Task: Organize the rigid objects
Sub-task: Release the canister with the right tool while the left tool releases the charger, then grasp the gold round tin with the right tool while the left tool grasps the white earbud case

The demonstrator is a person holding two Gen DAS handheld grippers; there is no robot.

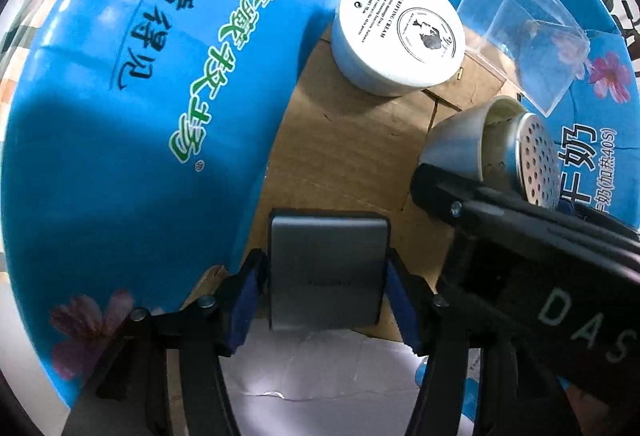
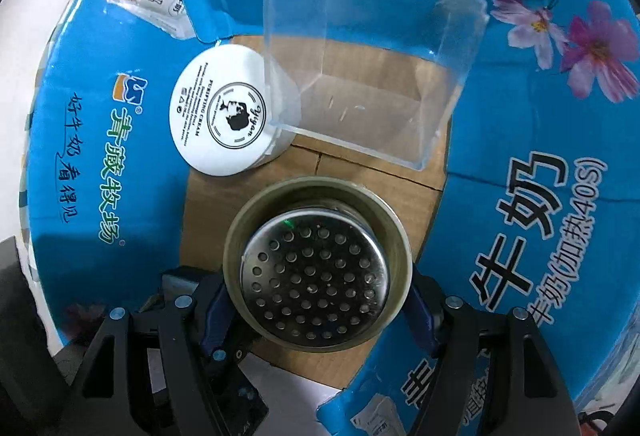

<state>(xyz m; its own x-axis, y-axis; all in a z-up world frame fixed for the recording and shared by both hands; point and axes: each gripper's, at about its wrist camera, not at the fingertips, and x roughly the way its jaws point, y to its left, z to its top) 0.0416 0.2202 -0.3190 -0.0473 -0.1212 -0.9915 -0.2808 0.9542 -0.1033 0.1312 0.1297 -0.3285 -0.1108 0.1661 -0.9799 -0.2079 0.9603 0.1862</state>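
Inside blue carton [image 1: 120, 140]: left gripper [image 1: 326, 288] clamps grey flat case [image 1: 326, 268] between its fingers; right gripper [image 2: 316, 300] clamps perforated metal strainer [image 2: 316, 268], near white cream jar [image 2: 224, 116].

Box walls [image 1: 120, 116]: I'm seeing bright blue, green and dark lettering, with pink-purple blossoms printed near the edges.
Box floor [image 2: 360, 172]: plain brown cardboard on my feed.
Cream jar [image 2: 224, 116]: white, and I read black text and a round black emblem on its lid.
Clear case [image 2: 360, 76]: colourless, see-through; brown shows through it.
Strainer cup [image 2: 316, 276]: silvery metal, dotted all over with small dark holes, dull olive-grey rim.
Flat slab [image 1: 326, 272]: matte grey, black edge.
Left gripper [image 1: 326, 300]: black, blue pads.
Right gripper [image 2: 316, 312]: black too, blue pads.
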